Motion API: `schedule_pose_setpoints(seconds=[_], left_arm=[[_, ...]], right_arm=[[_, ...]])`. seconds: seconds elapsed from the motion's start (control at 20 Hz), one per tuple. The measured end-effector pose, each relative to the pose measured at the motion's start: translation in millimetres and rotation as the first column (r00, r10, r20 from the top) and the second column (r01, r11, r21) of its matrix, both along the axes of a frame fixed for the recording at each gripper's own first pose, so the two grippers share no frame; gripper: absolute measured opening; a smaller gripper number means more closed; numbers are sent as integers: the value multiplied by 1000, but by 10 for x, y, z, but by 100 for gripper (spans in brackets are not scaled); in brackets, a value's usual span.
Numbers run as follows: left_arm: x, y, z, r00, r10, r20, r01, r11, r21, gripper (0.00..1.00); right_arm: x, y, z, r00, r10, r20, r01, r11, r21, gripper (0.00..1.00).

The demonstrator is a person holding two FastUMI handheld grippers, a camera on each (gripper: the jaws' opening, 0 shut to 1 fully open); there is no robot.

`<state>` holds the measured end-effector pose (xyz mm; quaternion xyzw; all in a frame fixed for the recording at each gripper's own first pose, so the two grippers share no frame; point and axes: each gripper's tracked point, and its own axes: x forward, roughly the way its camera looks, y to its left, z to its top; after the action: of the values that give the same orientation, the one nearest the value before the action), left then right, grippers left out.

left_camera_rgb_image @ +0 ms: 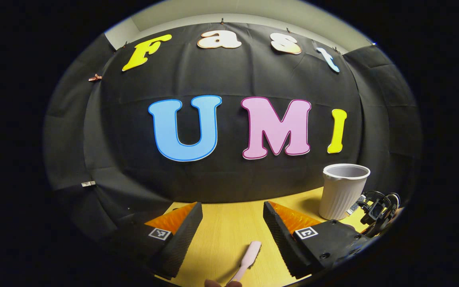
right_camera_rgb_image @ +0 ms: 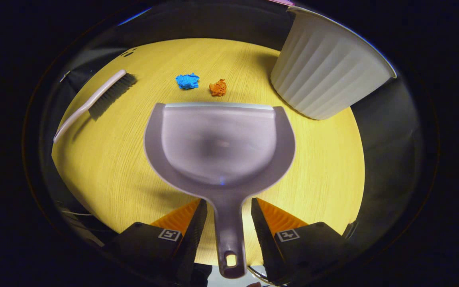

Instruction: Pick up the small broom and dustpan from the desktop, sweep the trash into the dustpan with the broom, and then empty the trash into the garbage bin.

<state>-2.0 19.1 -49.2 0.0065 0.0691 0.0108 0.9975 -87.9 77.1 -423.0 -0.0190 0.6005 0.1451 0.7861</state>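
Grey plastic, the dustpan (right_camera_rgb_image: 219,143) lies flat on the yellow desktop (right_camera_rgb_image: 106,159); it looks light, stiff and slick, best taken by its narrow handle, which the right gripper (right_camera_rgb_image: 226,215) straddles, jaws apart and not touching. The pale-handled broom (right_camera_rgb_image: 94,99), likewise light, lies well to its left, its handle end below the left gripper (left_camera_rgb_image: 232,221), jaws wide, with the white garbage bin (right_camera_rgb_image: 325,67) beside the pan.

My left gripper (left_camera_rgb_image: 232,223) hovers above the desk with its fingers spread wide, nothing between them, pointing level toward the booth's back wall. My right gripper (right_camera_rgb_image: 228,221) is tipped downward over the tabletop, its fingers (right_camera_rgb_image: 193,231) standing on either side of the dustpan (right_camera_rgb_image: 219,143) handle; I cannot tell if the pads actually press on it.
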Motion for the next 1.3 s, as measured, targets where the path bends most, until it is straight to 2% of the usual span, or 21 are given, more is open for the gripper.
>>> schedule_pose_setpoints(seconds=[0.1, 0.15, 0.25, 0.4, 0.45, 0.5, 0.6, 0.7, 0.75, 0.8, 0.9, 0.95, 1.05, 1.15, 1.3], left_arm=[[-3, 13, -48, 1000, 8, -13, -8, 1000, 2, 97], [10, 19, -94, 1000, 12, -24, -12, 1000, 3, 97], [26, 34, -186, 999, 19, -49, -19, 1000, 3, 97], [41, 51, -329, 996, 26, -86, -26, 1000, 5, 97], [55, 61, -369, 995, 30, -96, -29, 1000, 8, 97], [66, 79, -420, 994, 36, -106, -35, 999, 12, 100], [97, 81, -515, 991, 41, -125, -39, 999, 19, 97], [133, 39, -693, 986, 15, -168, -12, 1000, 18, 97], [148, 10, -828, 979, -3, -204, 5, 1000, 9, 97], [157, -15, -1023, 966, -22, -258, 21, 1000, -7, 97], [131, -105, -1422, 920, -72, -385, 51, 997, -67, 97], [89, -164, -1631, 888, -100, -449, 59, 993, -105, 98], [61, -226, -2036, 816, -150, -559, 65, 984, -168, 97], [-29, -278, -2386, 728, -193, -658, 68, 975, -211, 96], [-92, -327, -2872, 596, -219, -773, 58, 971, -231, 90]], right_arm=[[6, 66, -62, 1000, 4, -30, -4, 1000, 16, 72], [16, 82, -96, 999, 2, -45, -1, 1000, 24, 64], [46, 133, -145, 998, -17, -66, 21, 998, 55, 54], [28, 183, -134, 992, -67, -110, 79, 992, 103, 49], [55, 194, -156, 991, -64, -117, 76, 992, 98, 38], [86, 197, -159, 993, -50, -106, 61, 994, 95, 38], [89, 200, -134, 996, -34, -86, 43, 994, 103, 35], [94, 196, -139, 995, -54, -86, 64, 992, 113, 38], [98, 204, -124, 996, -50, -76, 59, 991, 123, 35], [97, 211, -124, 997, -32, -69, 41, 991, 131, 38], [24, 182, -104, 999, 18, -51, -11, 992, 128, 36], [-17, 154, -90, 998, 45, -37, -40, 992, 120, 40], [-80, 113, -13, 996, 89, -5, -88, 989, 120, 36], [-149, 52, 36, 993, 115, 4, -115, 986, 118, 36], [-203, -19, 42, 992, 122, -2, -121, 986, 111, 36]])
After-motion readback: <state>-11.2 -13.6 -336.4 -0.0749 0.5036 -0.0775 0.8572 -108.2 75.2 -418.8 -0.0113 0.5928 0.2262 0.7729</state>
